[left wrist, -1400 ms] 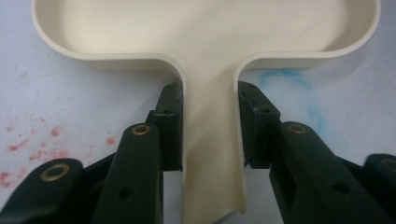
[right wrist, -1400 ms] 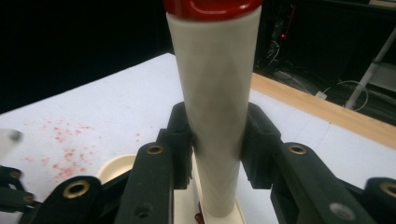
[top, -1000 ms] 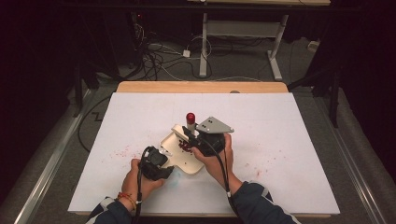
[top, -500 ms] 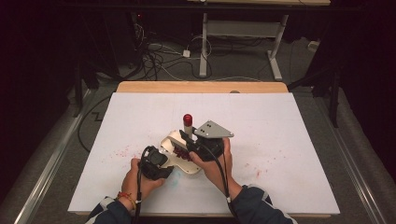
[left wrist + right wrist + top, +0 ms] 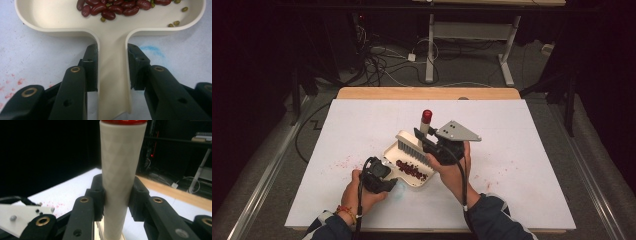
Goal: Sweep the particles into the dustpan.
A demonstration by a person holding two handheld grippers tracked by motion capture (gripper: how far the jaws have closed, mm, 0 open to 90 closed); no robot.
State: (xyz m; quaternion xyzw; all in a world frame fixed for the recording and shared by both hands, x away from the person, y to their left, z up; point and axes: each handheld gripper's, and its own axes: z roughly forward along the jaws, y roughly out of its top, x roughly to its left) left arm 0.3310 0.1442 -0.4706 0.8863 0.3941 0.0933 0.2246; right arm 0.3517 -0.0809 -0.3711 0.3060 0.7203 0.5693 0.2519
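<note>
Lifted off the dustpan (image 5: 412, 162) near the worktop's front edge, the brush (image 5: 409, 145) rises; left gripper view: left gripper (image 5: 112, 66) clamps the pan handle, beans (image 5: 112, 8) inside; right gripper view: right gripper (image 5: 117, 195) squeezes the brush handle; sweeping seems finished.

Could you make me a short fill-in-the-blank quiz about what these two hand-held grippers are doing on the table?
1. The left gripper is clamped on the ____ of the cream dustpan.
2. The right gripper holds the brush handle, whose tip is coloured ____.
3. The dark red things lying in the dustpan are ____.

Missing words: handle; red; beans
</note>
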